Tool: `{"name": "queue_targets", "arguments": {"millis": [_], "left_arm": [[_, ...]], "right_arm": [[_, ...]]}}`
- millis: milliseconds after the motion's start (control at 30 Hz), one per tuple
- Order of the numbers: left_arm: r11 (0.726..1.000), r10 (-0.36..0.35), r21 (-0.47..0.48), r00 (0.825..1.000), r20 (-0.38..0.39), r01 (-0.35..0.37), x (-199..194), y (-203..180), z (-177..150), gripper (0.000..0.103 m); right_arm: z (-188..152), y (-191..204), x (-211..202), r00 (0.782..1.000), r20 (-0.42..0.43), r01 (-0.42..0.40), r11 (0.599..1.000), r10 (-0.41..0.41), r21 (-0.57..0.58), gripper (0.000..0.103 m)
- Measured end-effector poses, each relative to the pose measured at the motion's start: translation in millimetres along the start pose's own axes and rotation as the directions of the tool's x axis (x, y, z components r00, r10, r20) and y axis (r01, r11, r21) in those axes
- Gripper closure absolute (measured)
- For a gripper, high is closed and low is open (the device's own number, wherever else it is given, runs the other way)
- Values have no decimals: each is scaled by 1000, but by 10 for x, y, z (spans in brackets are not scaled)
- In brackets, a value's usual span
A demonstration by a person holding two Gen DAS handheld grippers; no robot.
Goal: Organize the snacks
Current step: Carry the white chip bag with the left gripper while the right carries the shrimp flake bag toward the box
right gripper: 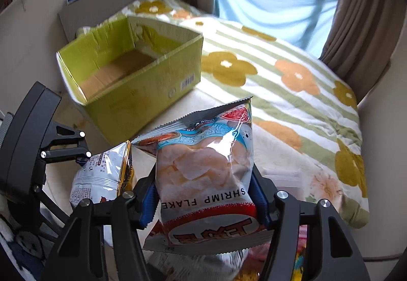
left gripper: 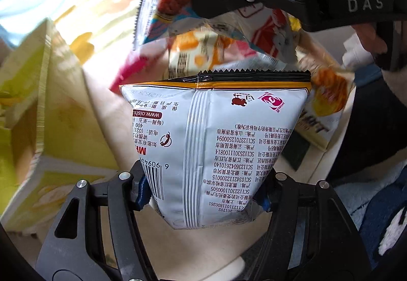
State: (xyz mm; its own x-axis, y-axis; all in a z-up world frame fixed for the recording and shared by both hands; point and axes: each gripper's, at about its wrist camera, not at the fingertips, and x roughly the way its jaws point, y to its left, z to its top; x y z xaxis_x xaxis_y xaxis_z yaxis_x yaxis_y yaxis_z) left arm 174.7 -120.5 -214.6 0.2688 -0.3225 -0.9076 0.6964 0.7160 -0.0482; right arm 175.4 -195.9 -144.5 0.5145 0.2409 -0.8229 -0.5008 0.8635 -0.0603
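Bedding lies beyond an open box (right gripper: 132, 70). Left tongs (left gripper: 201, 192) grip a white bag (left gripper: 216, 143); right tongs (right gripper: 206, 194) grip shrimp flakes (right gripper: 203, 174). Squeezed too hard, either bag could burst, or slip loose short of the box.

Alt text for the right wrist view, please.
The right gripper clamps a shrimp flake bag above a bed. Ahead sits an open green cardboard box beside a flowered quilt; at left, the left gripper holds a white snack bag.

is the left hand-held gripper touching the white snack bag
Touching. The left wrist view shows the left hand-held gripper with both blue pads pressed into the sides of the white snack bag, pinching it inward.
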Motion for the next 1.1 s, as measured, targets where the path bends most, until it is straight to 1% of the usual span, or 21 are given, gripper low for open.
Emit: {"name": "queue_targets", "arguments": {"millis": [67, 167, 267, 367, 467, 600, 733, 867, 967, 1100], "left_arm": [[999, 28, -21, 999, 28, -27, -168, -77, -6, 44], [995, 62, -87, 995, 74, -55, -461, -152, -35, 43], [984, 101, -157, 990, 98, -85, -716, -146, -73, 43], [965, 157, -232, 979, 134, -123, -1028, -66, -139, 43], [938, 226, -302, 961, 158, -171, -1320, 141, -163, 43], [898, 290, -386, 943, 166, -209, -1632, 598, -215, 43], [865, 342, -435, 928, 146, -250, -1773, 1177, -254, 43], [836, 353, -484, 929, 114, -259, -1839, 1788, -322, 43], [824, 362, -498, 928, 94, -271, -1842, 2189, -348, 43], [831, 336, -489, 939, 66, -263, -1688, 2668, -302, 43]], "right_arm": [[-19, 26, -218, 999, 32, 6, 1000, -6, 9, 45], [-30, 81, -500, 998, 68, 16, 1000, -16, 9, 45], [0, 122, -756, 995, 94, 20, 1000, -21, 13, 45], [80, 169, -940, 993, 118, 21, 1000, -22, 5, 45], [211, 225, -1062, 989, 146, 20, 1000, -18, -9, 45], [443, 324, -1100, 983, 186, 0, 1000, -3, 12, 45], [748, 428, -989, 976, 216, -39, 998, 27, 49, 45], [1086, 617, -744, 979, 202, -50, 996, 36, 68, 45], [1334, 762, -516, 981, 194, -43, 996, 28, 78, 45], [1631, 922, -130, 986, 159, -64, 991, 45, 115, 45]]}}
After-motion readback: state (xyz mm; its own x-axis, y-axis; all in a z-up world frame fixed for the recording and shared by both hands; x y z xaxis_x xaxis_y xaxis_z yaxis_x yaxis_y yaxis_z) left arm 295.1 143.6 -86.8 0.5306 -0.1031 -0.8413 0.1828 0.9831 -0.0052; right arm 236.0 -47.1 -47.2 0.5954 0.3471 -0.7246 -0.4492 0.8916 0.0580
